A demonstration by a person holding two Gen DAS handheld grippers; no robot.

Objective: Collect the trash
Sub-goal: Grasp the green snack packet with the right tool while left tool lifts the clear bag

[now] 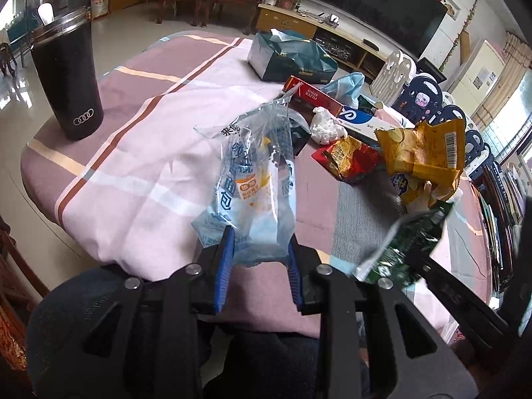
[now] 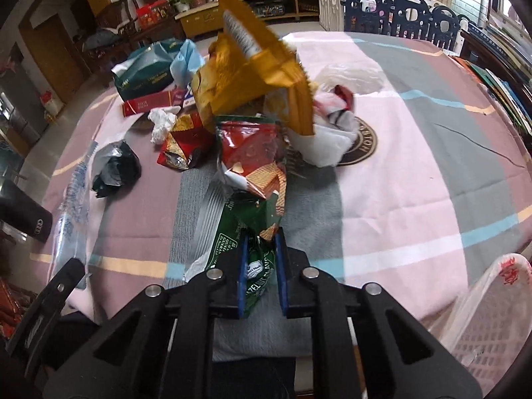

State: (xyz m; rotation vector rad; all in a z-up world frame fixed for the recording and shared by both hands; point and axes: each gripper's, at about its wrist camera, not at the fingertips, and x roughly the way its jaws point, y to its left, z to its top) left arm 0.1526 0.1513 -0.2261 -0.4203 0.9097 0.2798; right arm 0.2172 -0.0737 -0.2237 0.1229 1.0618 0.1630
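left tongs (image 1: 259, 249) pinch clear bag (image 1: 252, 179), long axis toward 12 | right tongs (image 2: 261, 266) pressed on green wrapper (image 2: 256, 242) — we judge the pile on the bench (image 2: 415, 153) nearer them, yellow bag (image 2: 256, 76) at 12 | basket (image 2: 492, 302) at 4 — likely drop.

Both cameras ride just behind their own fingers, tilted steeply down, close over the table's pink striped cloth (image 1: 139, 139). Each faces the far TV wall. Both catch the yellow snack bag (image 1: 429, 156) and red carton (image 2: 149, 103) beyond the fingertips.
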